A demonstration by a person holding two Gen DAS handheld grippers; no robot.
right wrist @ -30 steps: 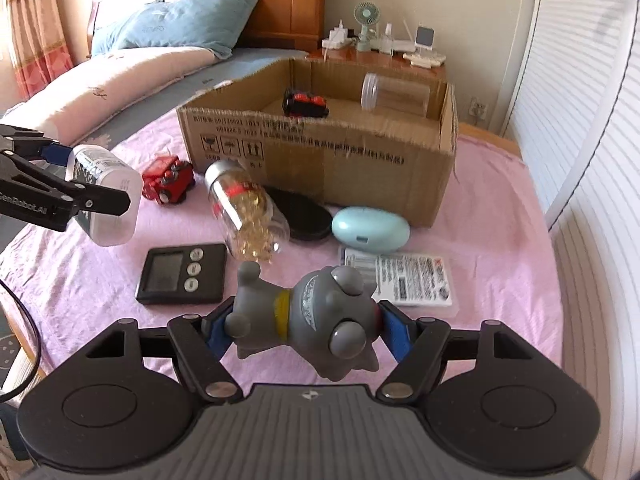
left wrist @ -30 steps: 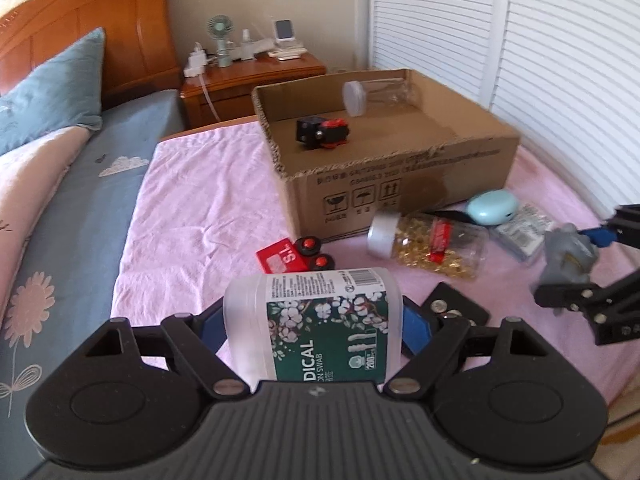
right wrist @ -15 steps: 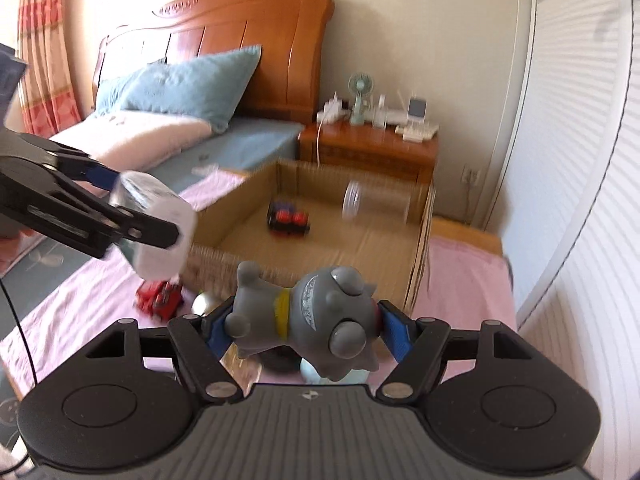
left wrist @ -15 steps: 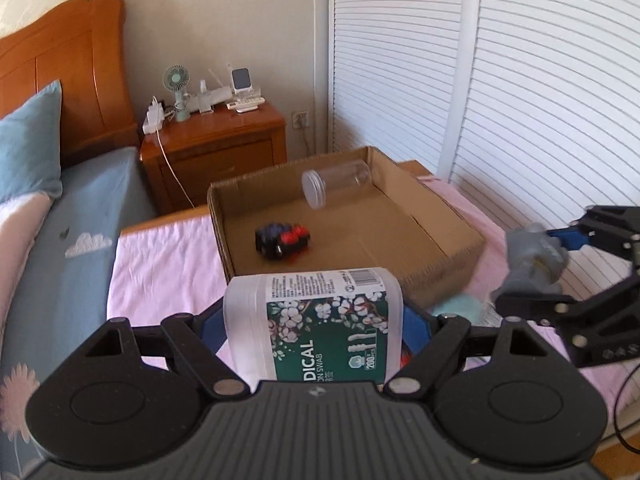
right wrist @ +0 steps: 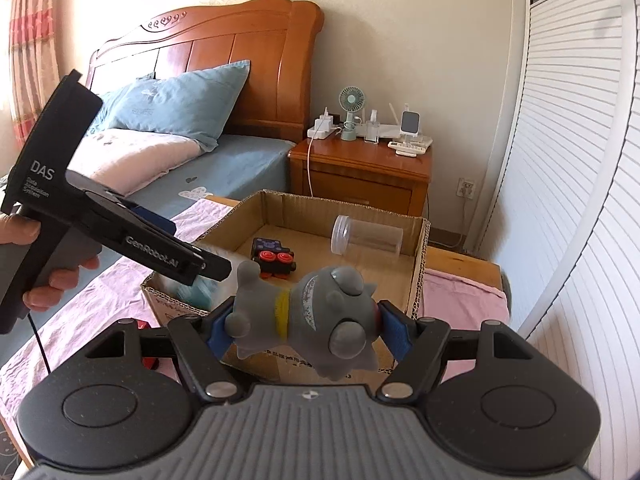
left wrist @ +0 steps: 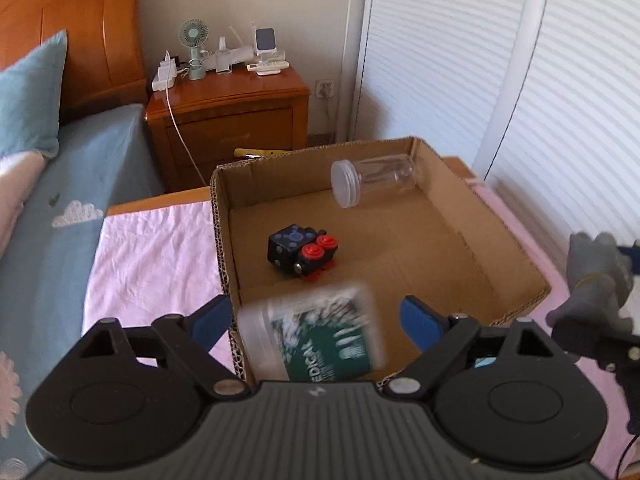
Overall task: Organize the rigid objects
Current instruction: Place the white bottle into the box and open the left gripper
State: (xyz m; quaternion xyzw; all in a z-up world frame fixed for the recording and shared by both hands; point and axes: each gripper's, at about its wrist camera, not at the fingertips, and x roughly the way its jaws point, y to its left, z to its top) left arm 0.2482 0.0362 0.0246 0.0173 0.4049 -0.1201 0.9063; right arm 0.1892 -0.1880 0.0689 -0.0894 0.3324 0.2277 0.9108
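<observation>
My left gripper (left wrist: 316, 318) jaws just opened, clear of the blurred swab tub (left wrist: 312, 336) over the box (left wrist: 224, 240). Right gripper (right wrist: 306, 330), box's 5 o'clock, clamps grey toy (right wrist: 308, 316).

We list a wooden nightstand (right wrist: 362, 168) as landmark: left of it, a bed (right wrist: 224, 168) with carved wooden headboard (right wrist: 224, 52) and blue pillow (right wrist: 176, 104); right, white louvred doors (right wrist: 560, 160); behind, cream wall (right wrist: 420, 40), sunlit.

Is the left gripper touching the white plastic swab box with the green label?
Apart. In the left wrist view the left gripper has just been opening: bare gaps separate both blue pads from the blurred swab box between them.
</observation>
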